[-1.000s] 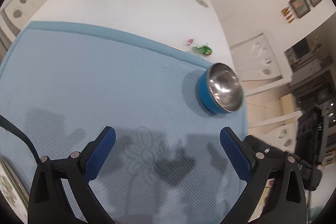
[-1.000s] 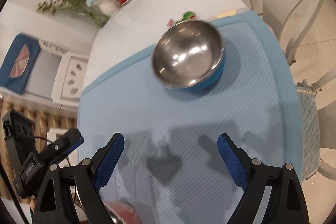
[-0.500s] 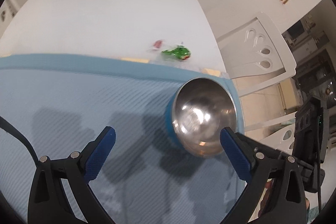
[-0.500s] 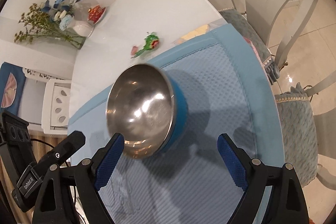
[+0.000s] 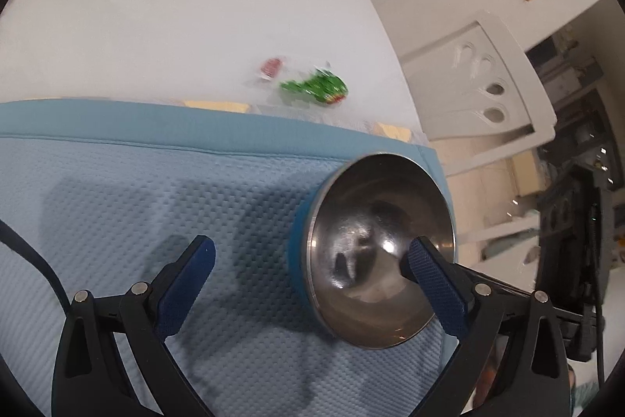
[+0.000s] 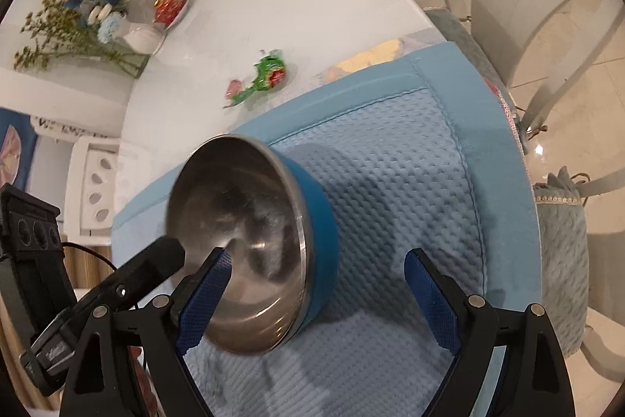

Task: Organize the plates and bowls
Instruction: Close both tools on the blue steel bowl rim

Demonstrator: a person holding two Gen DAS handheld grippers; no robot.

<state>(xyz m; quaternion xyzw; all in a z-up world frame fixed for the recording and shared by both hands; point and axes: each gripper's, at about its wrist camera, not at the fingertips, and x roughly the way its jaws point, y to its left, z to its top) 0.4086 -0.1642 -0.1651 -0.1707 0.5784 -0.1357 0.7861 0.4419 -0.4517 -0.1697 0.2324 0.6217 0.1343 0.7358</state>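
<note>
Steel bowl with blue outside, sitting near the far right corner of the blue mat. Left gripper spread wide, right finger over the bowl's hollow. Right gripper likewise spread, left finger inside the rim, pinching nothing.

I see one bowl, and it is the only dish in my two views. It is steel inside, shiny and empty, with a bright blue outer wall. It sits upright on the pale blue mat, near the mat's far corner and close to the table edge. Its rim is round and unbent. From my left camera it lies to the right; from my right camera it lies to the left.
</note>
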